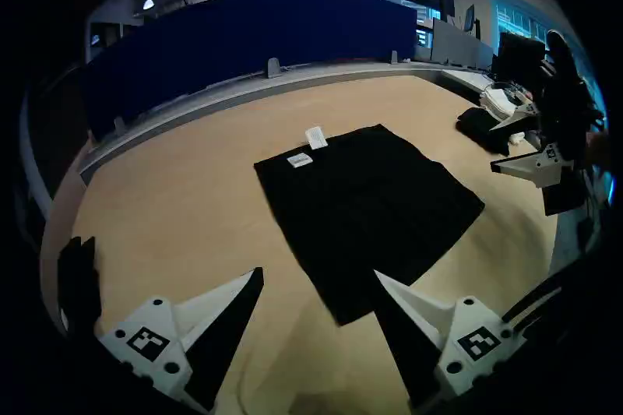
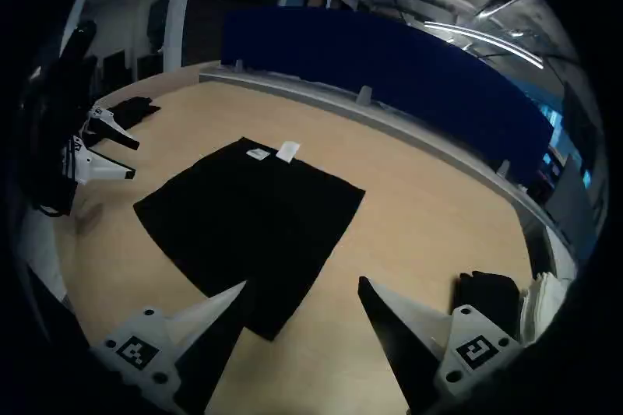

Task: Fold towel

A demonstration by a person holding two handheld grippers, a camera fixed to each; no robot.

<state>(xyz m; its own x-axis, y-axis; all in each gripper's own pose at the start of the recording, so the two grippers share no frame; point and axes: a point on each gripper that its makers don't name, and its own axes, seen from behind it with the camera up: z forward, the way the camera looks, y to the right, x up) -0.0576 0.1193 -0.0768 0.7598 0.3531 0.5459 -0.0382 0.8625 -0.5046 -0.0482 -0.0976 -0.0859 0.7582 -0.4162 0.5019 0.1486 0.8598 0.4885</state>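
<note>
A black towel [image 1: 366, 205] lies spread flat on the light wooden table [image 1: 179, 181], with white tags [image 1: 315, 137] at its far edge. My left gripper [image 1: 318, 290] hovers open above the towel's near corner, nothing between its fingers. In the right gripper view the same towel [image 2: 249, 220] lies flat, tags [image 2: 286, 151] at the far side, and my right gripper [image 2: 302, 294] is open over its near corner. The right gripper [image 1: 523, 146] appears far right in the left gripper view; the left gripper [image 2: 109, 149] appears far left in the right gripper view.
A blue partition [image 1: 249, 41] runs along the table's far edge. A dark folded cloth [image 1: 481, 127] lies beside white stacked cloths [image 1: 498, 101] at the right. In the right gripper view a dark cloth [image 2: 487, 294] and white cloths [image 2: 541, 298] sit near right, another dark cloth [image 2: 134, 110] far left.
</note>
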